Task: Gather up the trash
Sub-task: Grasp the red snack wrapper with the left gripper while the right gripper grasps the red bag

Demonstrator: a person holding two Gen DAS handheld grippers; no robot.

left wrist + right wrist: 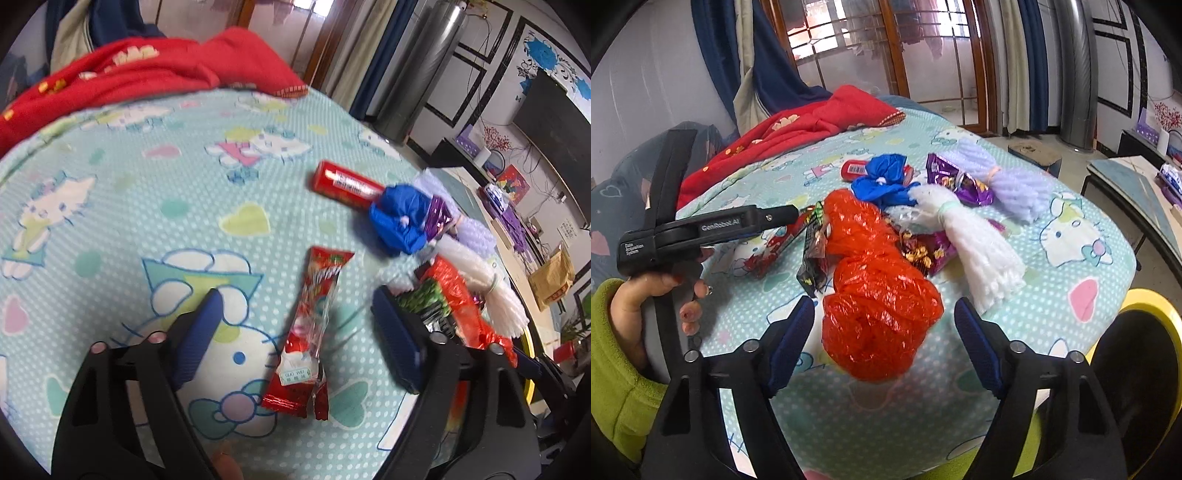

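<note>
Trash lies on a bed with a Hello Kitty sheet (110, 206). My left gripper (295, 306) is open, its jaws on either side of a long red candy wrapper (314, 332) that lies flat. A red tube (345, 182), a blue crumpled bag (400, 219) and a green-black snack packet (428, 302) lie beyond. My right gripper (884, 314) is open around a crumpled red plastic bag (875, 291), not closed on it. Purple wrappers (956, 181), a white yarn bundle (975, 240) and a lilac yarn bundle (1008, 177) lie behind. The left gripper body (701, 229) shows in the right wrist view.
A red blanket (147, 70) lies at the bed's far end. A yellow-rimmed bin (1145, 332) stands off the bed's right edge. A low table (1137, 184) and a TV (550, 122) stand further right. Curtains and a window are behind.
</note>
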